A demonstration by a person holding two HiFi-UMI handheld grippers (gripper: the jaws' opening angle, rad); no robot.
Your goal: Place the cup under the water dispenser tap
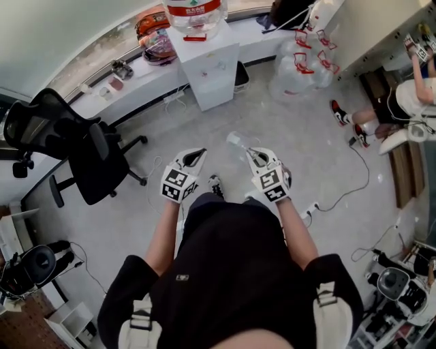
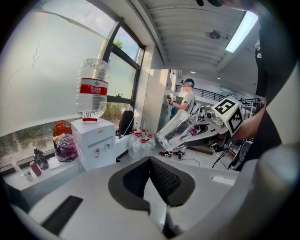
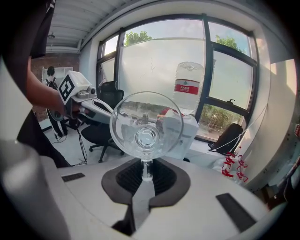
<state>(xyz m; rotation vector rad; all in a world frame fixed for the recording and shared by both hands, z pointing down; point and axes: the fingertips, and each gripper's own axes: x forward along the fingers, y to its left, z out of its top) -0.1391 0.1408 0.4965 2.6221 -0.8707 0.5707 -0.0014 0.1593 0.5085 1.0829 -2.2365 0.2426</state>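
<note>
A clear glass cup (image 1: 237,142) is held over the floor, my right gripper (image 1: 253,155) shut on its wall. In the right gripper view the cup (image 3: 146,125) fills the middle, with its glass edge pinched between the pads. It shows tilted in the left gripper view as well, the cup (image 2: 178,130) out to the right. My left gripper (image 1: 196,154) hangs beside it, its jaws together and nothing in them. The white water dispenser (image 1: 211,68) with a bottle (image 1: 196,12) on top stands ahead at the window counter, a good way off. Its two taps (image 2: 97,152) face me.
A black office chair (image 1: 88,150) stands at the left. Empty water bottles (image 1: 300,65) cluster right of the dispenser, and snack bags (image 1: 155,37) lie on the counter to its left. A cable and power strip (image 1: 310,208) lie on the floor at the right. Another person (image 1: 409,102) is at the far right.
</note>
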